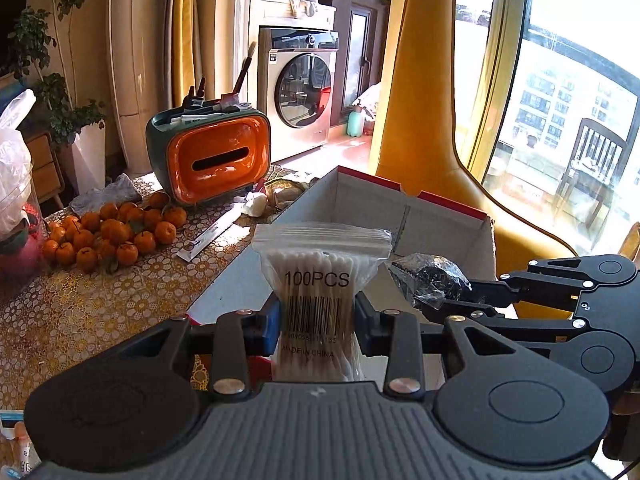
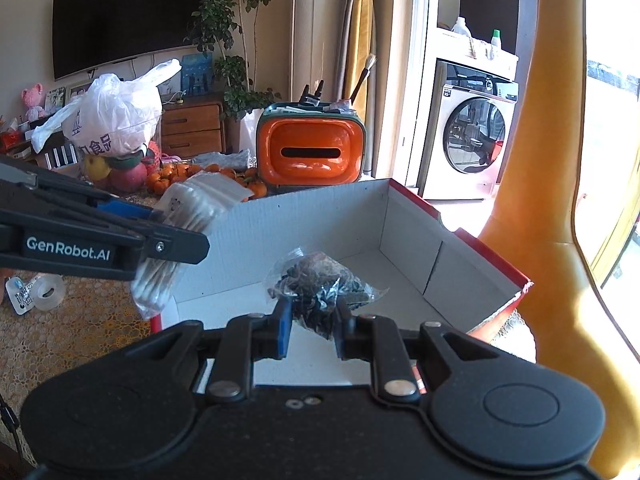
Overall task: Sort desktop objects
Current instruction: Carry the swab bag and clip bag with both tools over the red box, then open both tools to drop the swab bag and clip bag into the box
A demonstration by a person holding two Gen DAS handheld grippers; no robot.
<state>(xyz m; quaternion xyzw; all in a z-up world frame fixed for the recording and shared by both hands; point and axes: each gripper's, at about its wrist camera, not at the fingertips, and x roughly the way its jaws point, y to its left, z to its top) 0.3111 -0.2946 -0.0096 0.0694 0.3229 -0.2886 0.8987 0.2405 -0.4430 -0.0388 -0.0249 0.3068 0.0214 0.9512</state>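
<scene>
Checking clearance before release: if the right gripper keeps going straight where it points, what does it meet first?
Probably the far inner wall of the cardboard box. The right gripper, shut on the dark packet, points over the box's bare floor; depth is unclear.

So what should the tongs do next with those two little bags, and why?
Probably lower the right tongs a little and let go. They are shut on the dark packet, which already hangs over the open cardboard box, whose floor looks bare. The left tongs, shut on the cotton swab bag, sit at the box's near edge and could follow.
</scene>
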